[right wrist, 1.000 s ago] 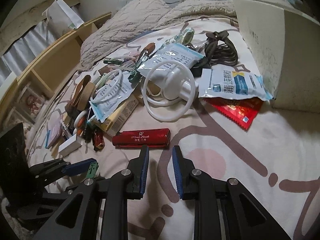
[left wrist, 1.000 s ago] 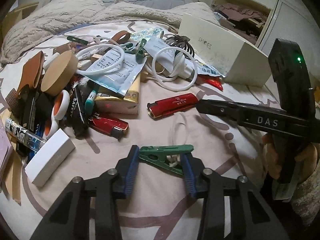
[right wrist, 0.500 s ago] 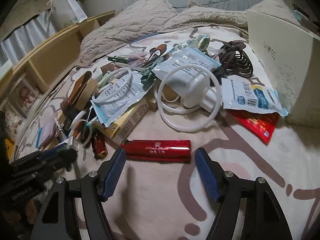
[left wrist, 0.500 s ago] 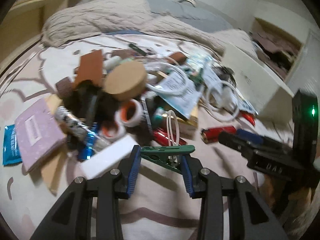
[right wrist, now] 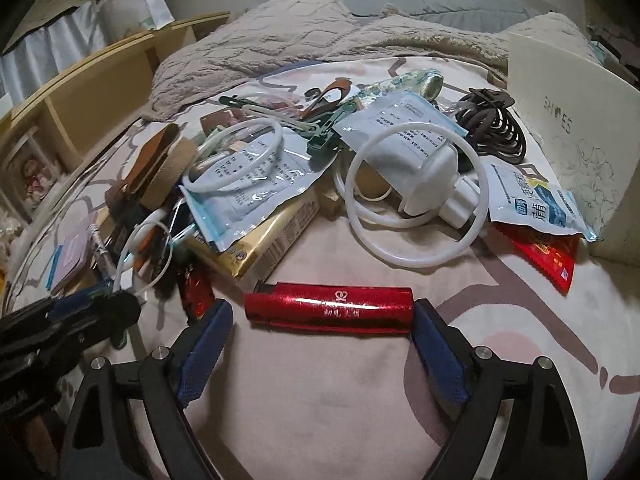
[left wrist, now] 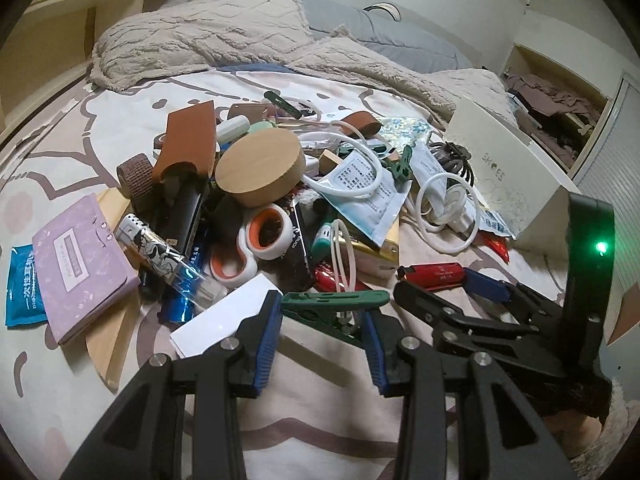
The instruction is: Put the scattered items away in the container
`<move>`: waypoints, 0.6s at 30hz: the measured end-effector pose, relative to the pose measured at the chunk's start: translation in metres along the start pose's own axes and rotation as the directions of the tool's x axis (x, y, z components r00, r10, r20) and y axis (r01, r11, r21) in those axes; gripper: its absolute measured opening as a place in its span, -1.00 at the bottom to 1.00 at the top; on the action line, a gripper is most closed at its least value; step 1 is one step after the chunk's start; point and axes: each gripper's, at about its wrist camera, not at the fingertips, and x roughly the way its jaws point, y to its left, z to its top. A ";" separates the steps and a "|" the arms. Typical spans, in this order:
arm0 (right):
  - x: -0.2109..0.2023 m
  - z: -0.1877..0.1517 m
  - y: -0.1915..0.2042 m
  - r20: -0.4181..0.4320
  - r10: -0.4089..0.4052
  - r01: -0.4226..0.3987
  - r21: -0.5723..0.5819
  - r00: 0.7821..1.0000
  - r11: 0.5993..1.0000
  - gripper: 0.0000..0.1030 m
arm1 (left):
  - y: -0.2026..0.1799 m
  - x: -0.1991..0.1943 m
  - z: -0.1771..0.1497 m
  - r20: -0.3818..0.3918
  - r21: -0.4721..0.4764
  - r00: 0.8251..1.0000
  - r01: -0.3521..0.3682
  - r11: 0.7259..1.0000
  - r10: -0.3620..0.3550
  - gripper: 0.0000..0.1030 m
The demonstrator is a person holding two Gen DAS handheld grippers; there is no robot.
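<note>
My left gripper is shut on a green clothes peg with a white cord loop, held above the bed. My right gripper is open wide, its jaws on either side of a red lighter lying on the sheet; it also shows in the left wrist view, where the lighter lies between its tips. A white shoe box, the container, stands at the right, also in the left wrist view.
A heap of clutter fills the bed: a round wooden lid, white cable rings with a charger, mask packets, a gold box, a purple notebook, a red sachet. A blanket lies behind.
My left gripper has lifted the green peg off the sheet and swung left. My right gripper has opened wide and moved forward, so the red lighter now lies between its jaws.
</note>
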 end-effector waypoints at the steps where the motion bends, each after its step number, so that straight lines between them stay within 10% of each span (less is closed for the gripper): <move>1: 0.000 0.000 0.000 0.001 -0.005 0.005 -0.003 1.000 1.000 0.74 | 0.000 0.000 0.000 -0.001 0.002 1.000 0.000 1.000 0.000 -0.25; 18: -0.014 -0.009 0.004 0.014 0.012 -0.011 -0.060 1.000 0.998 0.62 | -0.004 -0.001 -0.002 0.002 0.016 1.000 0.010 1.000 -0.010 -0.25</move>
